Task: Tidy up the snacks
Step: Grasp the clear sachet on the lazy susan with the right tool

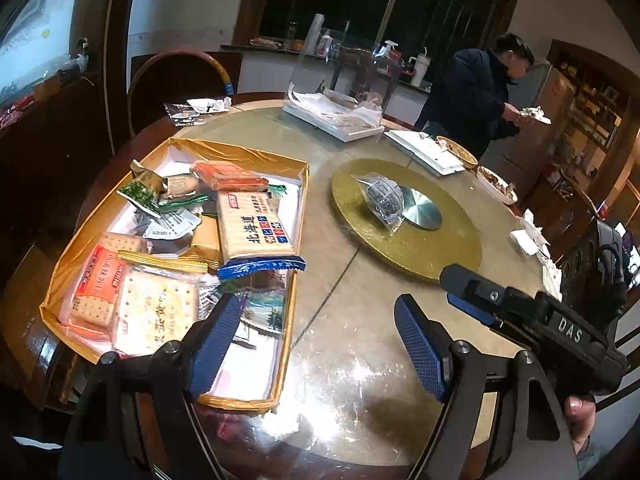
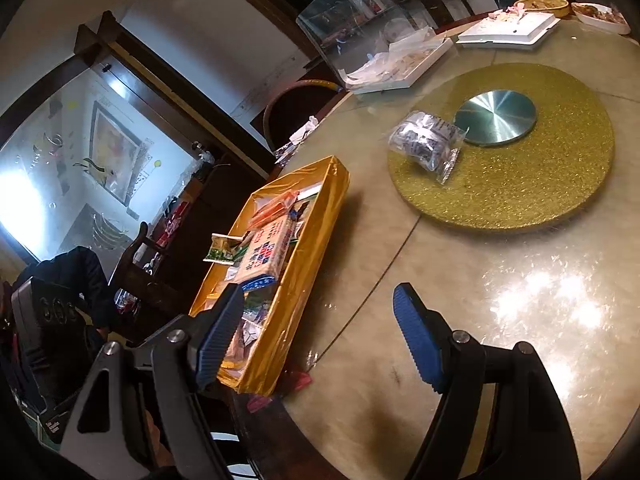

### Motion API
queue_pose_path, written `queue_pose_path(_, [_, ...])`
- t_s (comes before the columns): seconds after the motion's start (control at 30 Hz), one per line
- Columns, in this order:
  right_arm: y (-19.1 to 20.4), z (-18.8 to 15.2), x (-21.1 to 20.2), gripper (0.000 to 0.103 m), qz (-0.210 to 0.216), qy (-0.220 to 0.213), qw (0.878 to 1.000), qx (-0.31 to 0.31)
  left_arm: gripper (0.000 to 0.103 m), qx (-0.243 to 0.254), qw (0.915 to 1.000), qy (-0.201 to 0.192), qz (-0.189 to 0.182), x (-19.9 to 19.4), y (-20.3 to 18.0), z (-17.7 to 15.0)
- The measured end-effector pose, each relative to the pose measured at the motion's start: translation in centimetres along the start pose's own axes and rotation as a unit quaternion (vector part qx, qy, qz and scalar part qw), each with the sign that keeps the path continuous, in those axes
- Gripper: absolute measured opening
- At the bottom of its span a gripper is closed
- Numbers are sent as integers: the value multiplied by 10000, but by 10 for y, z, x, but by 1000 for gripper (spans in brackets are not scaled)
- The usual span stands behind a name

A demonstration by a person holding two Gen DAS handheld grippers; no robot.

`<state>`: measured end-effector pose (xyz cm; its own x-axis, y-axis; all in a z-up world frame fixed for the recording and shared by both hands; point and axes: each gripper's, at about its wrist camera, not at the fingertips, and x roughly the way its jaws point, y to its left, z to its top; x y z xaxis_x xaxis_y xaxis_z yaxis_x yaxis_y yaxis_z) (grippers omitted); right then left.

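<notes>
A round, glossy tabletop (image 1: 360, 360) carries a shallow gold box (image 1: 294, 308) packed with snacks. Inside it, a cracker pack with a blue end (image 1: 256, 232) lies over the other packets, and an orange packet (image 1: 228, 176) sits at the box's far end. Beside the box, toward the table's middle, a gold turntable (image 1: 408, 240) holds a clear bag of small wrapped items (image 1: 382, 198), possibly candies. The left gripper (image 1: 320, 344) hovers over the box's near corner, jaws spread and holding nothing. The right gripper (image 2: 320, 340) hangs just beside the box, equally wide apart and empty. Beyond the turntable, a person (image 1: 476, 92) stands at the table's far edge.
</notes>
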<state>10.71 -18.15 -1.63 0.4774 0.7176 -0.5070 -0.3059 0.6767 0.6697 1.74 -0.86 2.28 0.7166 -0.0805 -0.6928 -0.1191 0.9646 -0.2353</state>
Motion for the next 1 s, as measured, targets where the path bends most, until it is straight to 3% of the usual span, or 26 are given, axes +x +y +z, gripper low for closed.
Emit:
queue_pose_path(0.33, [-13, 11, -2, 77, -181, -16, 9998, 44, 79, 70, 9999, 107, -99, 13, -5, 0])
queue_pose_path(0.63, [-37, 38, 12, 77, -687, 191, 9974, -131, 79, -109, 9995, 168, -237, 26, 5, 11])
queue_pose_path(0.83, [-48, 75, 41, 77, -962, 375, 9939, -387, 79, -183, 9990, 202, -345, 32, 12, 16])
queue_pose_path(1.0, [-50, 122, 79, 77, -1353, 451, 9841, -1057, 79, -257, 9985, 243, -411, 35, 21, 18])
